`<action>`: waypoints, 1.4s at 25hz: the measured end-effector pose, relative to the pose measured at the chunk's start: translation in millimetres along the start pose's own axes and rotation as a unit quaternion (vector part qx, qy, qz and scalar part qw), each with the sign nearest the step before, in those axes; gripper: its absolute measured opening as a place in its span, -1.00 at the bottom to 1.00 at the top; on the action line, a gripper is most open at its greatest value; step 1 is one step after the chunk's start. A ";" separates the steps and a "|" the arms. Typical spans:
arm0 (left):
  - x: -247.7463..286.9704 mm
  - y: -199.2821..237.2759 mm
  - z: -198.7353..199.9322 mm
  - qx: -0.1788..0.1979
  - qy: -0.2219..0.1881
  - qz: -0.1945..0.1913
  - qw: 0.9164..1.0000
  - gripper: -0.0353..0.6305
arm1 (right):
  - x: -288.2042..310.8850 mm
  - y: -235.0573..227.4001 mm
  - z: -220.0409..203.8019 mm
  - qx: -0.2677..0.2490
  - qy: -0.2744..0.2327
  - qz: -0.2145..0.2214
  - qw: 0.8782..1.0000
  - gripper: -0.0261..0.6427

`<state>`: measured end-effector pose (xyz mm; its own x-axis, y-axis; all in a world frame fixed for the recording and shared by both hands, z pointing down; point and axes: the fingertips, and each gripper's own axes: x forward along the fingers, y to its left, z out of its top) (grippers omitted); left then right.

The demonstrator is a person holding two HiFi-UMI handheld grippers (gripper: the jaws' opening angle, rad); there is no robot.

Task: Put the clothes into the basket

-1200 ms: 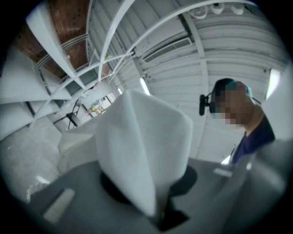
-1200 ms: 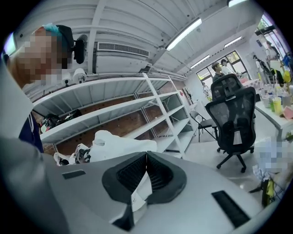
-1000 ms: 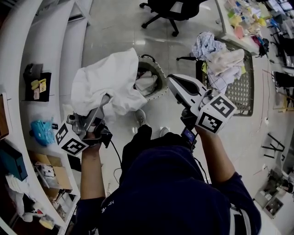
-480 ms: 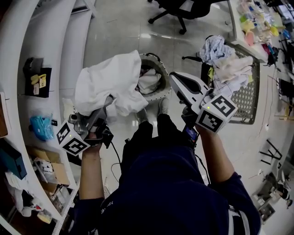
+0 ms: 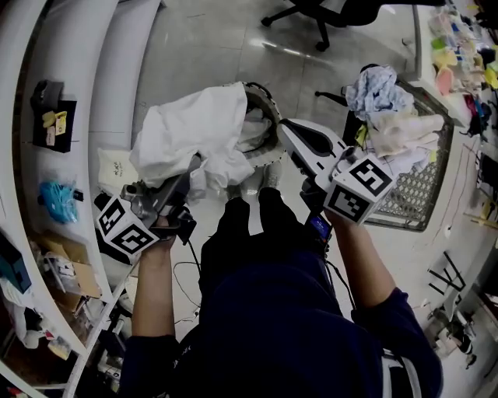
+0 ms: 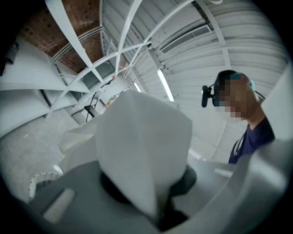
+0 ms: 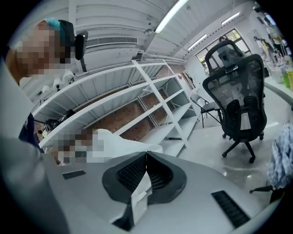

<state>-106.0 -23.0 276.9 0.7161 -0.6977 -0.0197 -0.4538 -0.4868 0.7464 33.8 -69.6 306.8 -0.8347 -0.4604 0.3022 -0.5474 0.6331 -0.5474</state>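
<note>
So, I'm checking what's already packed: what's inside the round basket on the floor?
White clothes lie inside the basket. The white garment hanging from the left gripper covers its left side, so the rest of its contents can't be seen.

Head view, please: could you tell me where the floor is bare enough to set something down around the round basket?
Bare tiles lie beyond the round basket, between the shelves and the office chair. Crowded: the round basket already holds clothes, the white garment in the left claw covers its left side, and the wire basket is heaped.
</note>
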 end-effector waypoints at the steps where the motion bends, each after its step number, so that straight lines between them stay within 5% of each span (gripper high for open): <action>1: 4.8 4.1 -4.0 -0.002 0.000 0.006 1.000 -0.60 | 1.2 -6.4 -2.3 0.002 0.003 0.002 1.000 -0.90; 14: 48.9 99.9 -71.4 0.005 0.082 0.066 0.994 -0.60 | 29.4 -84.9 -52.4 0.038 0.031 -0.006 0.999 -0.90; 28: 67.4 234.8 -182.7 0.015 0.179 0.117 0.977 -0.60 | 65.7 -154.5 -162.1 0.069 0.095 -0.024 0.993 -0.90; 35: 60.4 318.7 -257.0 0.000 0.225 0.172 0.959 -0.60 | 70.3 -177.7 -204.9 0.080 0.119 -0.027 0.989 -0.90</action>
<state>-71.1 -85.2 684.5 0.6811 -0.5199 0.5155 -0.7033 -0.2685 0.6583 60.0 -86.9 585.2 -0.8057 -0.3198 0.4986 -0.5907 0.4959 -0.6365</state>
